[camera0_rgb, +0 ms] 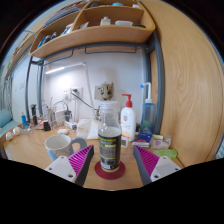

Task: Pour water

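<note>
The tool (110, 163) sits low in the frame with its two magenta pads (80, 160) angled inward at either side of a dark bottle (110, 146) with a pale cap. The bottle stands upright at lower centre on a round red coaster (110, 171) on the wooden worktop (30, 150). A sliver of gap shows between each pad and the bottle, so the fingers are spread around it rather than pressing on it. Left of the bottle, just beyond the left finger, a light blue mug (60, 146) rests on the worktop. Behind the bottle stands a clear glass (89, 131), and to the right a white pump dispenser (127, 120) with a red top. A wooden shelf (95, 35) spans the upper part of the frame.
</note>
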Available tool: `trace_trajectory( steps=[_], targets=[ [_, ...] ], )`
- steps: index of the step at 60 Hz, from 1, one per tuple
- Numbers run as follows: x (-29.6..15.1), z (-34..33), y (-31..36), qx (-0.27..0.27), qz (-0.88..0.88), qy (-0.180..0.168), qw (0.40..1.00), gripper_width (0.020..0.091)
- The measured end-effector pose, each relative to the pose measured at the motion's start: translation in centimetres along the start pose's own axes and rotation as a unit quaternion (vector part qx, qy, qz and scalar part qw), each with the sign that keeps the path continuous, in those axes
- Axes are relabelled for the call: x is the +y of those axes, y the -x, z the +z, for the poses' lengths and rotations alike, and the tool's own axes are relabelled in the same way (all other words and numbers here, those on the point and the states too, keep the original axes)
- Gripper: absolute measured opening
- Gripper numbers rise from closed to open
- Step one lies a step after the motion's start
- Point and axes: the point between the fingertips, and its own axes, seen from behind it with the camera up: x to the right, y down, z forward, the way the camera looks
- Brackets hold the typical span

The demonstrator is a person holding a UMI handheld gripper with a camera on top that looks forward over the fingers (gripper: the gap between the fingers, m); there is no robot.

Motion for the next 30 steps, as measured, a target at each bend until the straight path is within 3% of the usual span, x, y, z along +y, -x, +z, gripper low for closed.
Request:
trace_trajectory(
  steps=[23, 30],
  targets=[
    [-1.0, -13.0, 3.1, 0.036, 0.053, -0.007, 0.998, 0.0797],
    [-2.5, -15.3, 3.7, 0.043, 0.059, -0.024, 0.997, 0.0801]
  ],
)
